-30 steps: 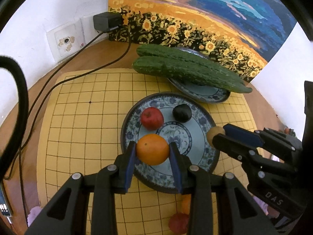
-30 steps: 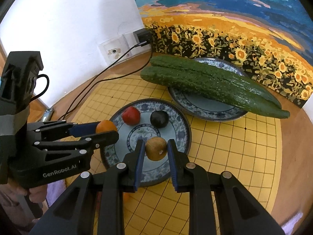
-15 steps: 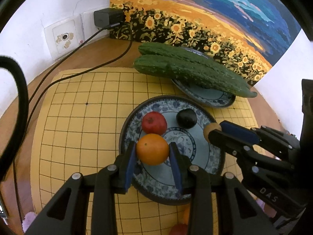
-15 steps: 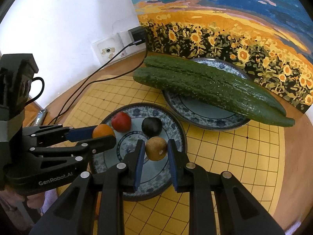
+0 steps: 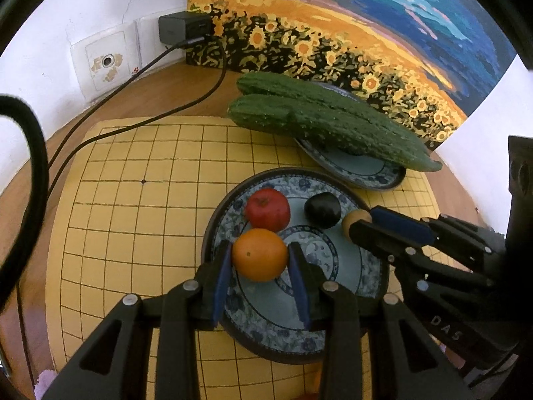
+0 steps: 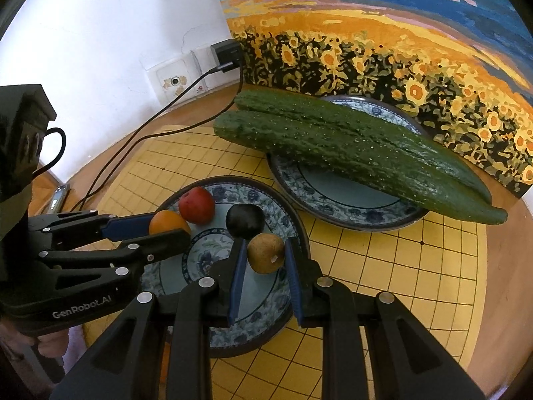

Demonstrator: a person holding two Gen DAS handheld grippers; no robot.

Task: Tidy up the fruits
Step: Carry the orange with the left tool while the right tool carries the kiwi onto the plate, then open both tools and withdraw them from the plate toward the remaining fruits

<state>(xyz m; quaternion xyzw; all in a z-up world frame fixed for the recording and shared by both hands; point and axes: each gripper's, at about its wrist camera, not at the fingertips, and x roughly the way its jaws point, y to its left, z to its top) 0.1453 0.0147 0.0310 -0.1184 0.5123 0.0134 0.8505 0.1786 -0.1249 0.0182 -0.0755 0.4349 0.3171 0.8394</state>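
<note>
My left gripper (image 5: 260, 256) is shut on an orange (image 5: 260, 255) and holds it over the near blue-patterned plate (image 5: 346, 303), close to its left rim. My right gripper (image 6: 265, 253) is shut on a brown kiwi (image 6: 265, 252) over the same plate (image 6: 266, 303). A red apple (image 5: 267, 209) and a dark plum (image 5: 322, 205) lie on the plate's far side. The right gripper and kiwi (image 5: 354, 218) show at the right of the left wrist view. The left gripper and orange (image 6: 167, 221) show at the left of the right wrist view.
A second patterned plate (image 6: 336, 196) behind holds two long cucumbers (image 6: 349, 153). Both plates stand on a yellow grid board (image 5: 133, 206). A black cable (image 5: 140, 116) runs across the board's far left corner from a wall charger (image 5: 183, 26). A sunflower painting (image 6: 383, 33) leans behind.
Both grippers, still holding their fruits, have moved forward over the plate, nearer the apple and plum. The fruits on the plates have not moved.
</note>
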